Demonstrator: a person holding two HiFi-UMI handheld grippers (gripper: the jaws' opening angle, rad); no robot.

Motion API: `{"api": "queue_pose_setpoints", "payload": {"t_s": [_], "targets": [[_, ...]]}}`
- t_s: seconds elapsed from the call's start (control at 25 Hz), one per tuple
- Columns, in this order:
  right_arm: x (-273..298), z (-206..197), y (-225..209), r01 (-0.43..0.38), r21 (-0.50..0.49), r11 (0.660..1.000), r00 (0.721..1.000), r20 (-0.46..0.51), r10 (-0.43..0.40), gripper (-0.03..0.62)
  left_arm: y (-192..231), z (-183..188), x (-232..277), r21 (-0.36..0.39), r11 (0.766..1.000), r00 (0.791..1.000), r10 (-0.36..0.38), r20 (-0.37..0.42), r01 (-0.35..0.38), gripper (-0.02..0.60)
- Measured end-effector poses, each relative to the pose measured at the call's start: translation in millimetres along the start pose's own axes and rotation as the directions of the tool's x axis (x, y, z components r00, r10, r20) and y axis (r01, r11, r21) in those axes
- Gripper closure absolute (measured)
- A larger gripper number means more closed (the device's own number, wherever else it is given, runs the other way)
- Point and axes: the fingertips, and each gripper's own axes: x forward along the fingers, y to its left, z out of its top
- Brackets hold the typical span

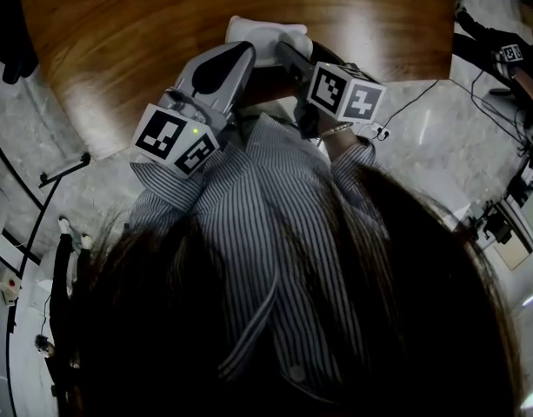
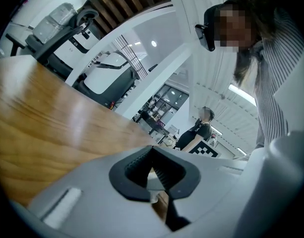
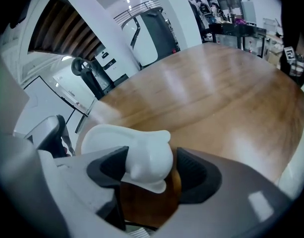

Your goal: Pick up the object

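Observation:
A white, smooth, animal-shaped object (image 3: 142, 157) lies on the brown wooden table (image 3: 216, 98) near its rim. My right gripper (image 3: 152, 167) is open around it. The left pad (image 3: 109, 166) is against the object's side, and the right pad (image 3: 194, 172) stands off with a gap. In the head view the object (image 1: 264, 35) shows just beyond both grippers. The right gripper (image 1: 283, 52) reaches to it. My left gripper (image 1: 236, 59) lies beside it on the left. Its dark pads (image 2: 164, 175) meet at the tips with nothing gripped, so the left gripper (image 2: 152, 150) is shut.
The round table edge (image 1: 92, 137) curves close to the person's striped shirt (image 1: 266, 233), and marble floor (image 1: 440, 146) with cables lies beyond. Other people and equipment stand far off in the room (image 2: 196, 133).

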Motion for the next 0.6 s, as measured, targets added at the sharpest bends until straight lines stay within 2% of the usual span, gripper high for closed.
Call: {"api": "queue_pose_setpoints", "payload": {"t_s": [0.12, 0.4, 0.6], "targets": [[0.8, 1.1, 0.4, 0.000, -0.005, 1.000, 1.000, -0.002, 0.000, 0.312, 3.1, 1.9, -0.5, 0.010, 1.000, 1.000, 0.018, 0.003, -0.018, 0.578], [-0.7, 4.2, -1.8, 0.004, 0.021, 1.000, 0.999, 0.036, -0.004, 0.318, 9.0, 2.1, -3.9, 0.003, 0.998, 0.998, 0.057, 0.002, -0.057, 0.578], [-10.2, 16.1, 3.0, -0.016, 0.033, 0.999, 0.996, 0.089, 0.013, 0.321, 13.4, 18.3, -15.3, 0.026, 0.994, 0.993, 0.102, 0.056, -0.103, 0.578]]}}
